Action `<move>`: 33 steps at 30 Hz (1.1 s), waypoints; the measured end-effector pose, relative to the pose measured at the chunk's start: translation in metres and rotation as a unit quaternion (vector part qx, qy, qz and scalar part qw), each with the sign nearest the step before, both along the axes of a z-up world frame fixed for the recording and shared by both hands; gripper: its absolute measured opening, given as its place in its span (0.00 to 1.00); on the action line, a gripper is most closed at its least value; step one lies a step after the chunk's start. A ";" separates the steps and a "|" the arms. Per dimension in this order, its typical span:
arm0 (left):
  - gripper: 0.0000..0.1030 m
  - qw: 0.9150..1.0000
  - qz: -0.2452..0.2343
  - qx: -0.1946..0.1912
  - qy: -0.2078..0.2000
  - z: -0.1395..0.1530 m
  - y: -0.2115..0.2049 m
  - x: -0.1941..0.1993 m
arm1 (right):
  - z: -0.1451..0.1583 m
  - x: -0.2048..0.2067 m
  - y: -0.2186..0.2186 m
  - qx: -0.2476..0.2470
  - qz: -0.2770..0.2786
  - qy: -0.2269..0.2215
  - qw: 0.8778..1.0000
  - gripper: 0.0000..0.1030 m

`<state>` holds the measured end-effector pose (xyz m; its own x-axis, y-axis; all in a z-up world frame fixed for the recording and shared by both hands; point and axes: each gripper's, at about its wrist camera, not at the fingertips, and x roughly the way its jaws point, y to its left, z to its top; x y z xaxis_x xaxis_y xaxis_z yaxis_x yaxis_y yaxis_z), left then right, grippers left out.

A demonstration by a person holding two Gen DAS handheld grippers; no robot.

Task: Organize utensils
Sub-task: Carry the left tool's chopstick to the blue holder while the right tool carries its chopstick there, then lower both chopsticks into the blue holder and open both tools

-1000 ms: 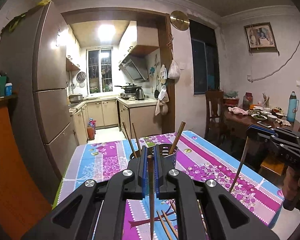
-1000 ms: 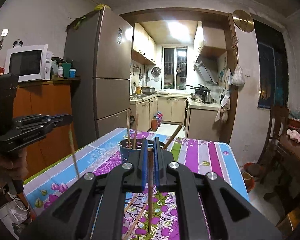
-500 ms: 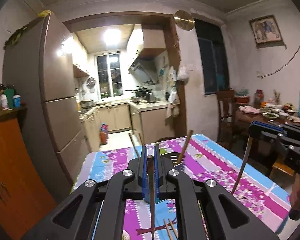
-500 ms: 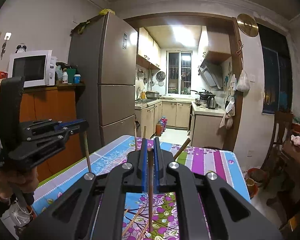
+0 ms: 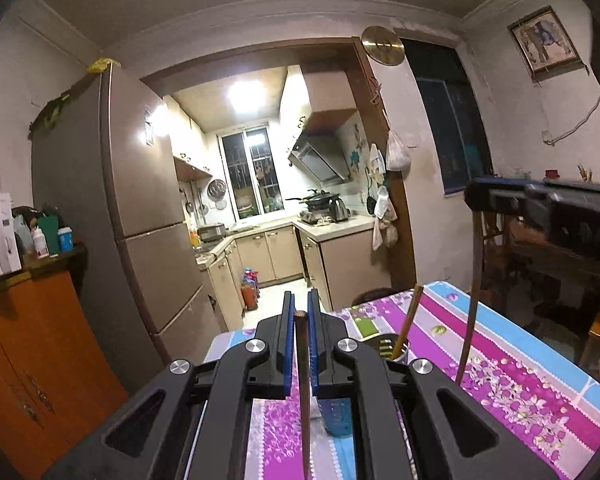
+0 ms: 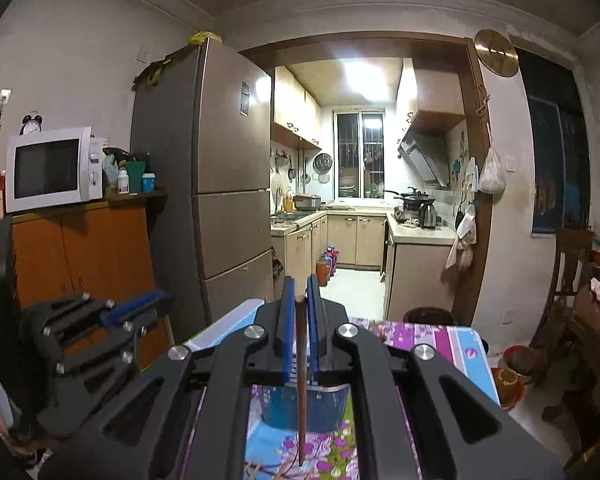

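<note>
Kitchen-side worktop (image 5: 512, 364), floral cloth | left gripper (image 5: 301, 312) clenched on chopstick (image 5: 304, 392) | right gripper (image 6: 301, 300) clenched on chopstick (image 6: 301, 392), lower centre | holder (image 6: 304, 408) part-filled; strays remained at bottom edge

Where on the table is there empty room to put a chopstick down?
The flowery tablecloth is bare to the right of the utensil holder, out to its blue edge stripe. It is crowded at the holder. A leaning chopstick pokes out of it, and the left gripper and right gripper each hang a clamped chopstick close by.
</note>
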<state>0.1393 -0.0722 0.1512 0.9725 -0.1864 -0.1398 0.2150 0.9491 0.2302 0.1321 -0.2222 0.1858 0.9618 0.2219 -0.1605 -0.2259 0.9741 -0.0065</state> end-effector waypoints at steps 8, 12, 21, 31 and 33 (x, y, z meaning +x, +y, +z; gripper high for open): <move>0.07 1.000 0.007 -0.006 -0.020 0.012 -0.008 0.014 | 0.022 0.025 0.009 -0.012 -0.001 -0.021 1.000 0.05; 0.07 0.999 0.009 -0.015 -0.029 0.023 -0.009 0.026 | 0.030 0.037 0.009 -0.013 -0.004 -0.029 0.999 0.05; 0.07 0.997 -0.012 -0.043 -0.059 0.058 -0.024 0.057 | 0.042 0.076 0.004 -0.005 -0.018 -0.043 0.999 0.05; 0.07 0.997 -0.032 -0.059 -0.030 0.026 -0.034 0.117 | 0.010 0.122 -0.013 0.038 -0.021 -0.030 0.999 0.05; 0.07 0.997 -0.034 -0.066 -0.015 0.012 -0.032 0.131 | -0.002 0.132 -0.015 0.046 -0.024 -0.023 0.998 0.05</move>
<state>0.2702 -0.1046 0.1631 0.9603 -0.2670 -0.0810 0.2750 0.9550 0.1113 0.2644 -0.2369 0.1835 0.9775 0.1870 -0.0972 -0.1803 0.9809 0.0736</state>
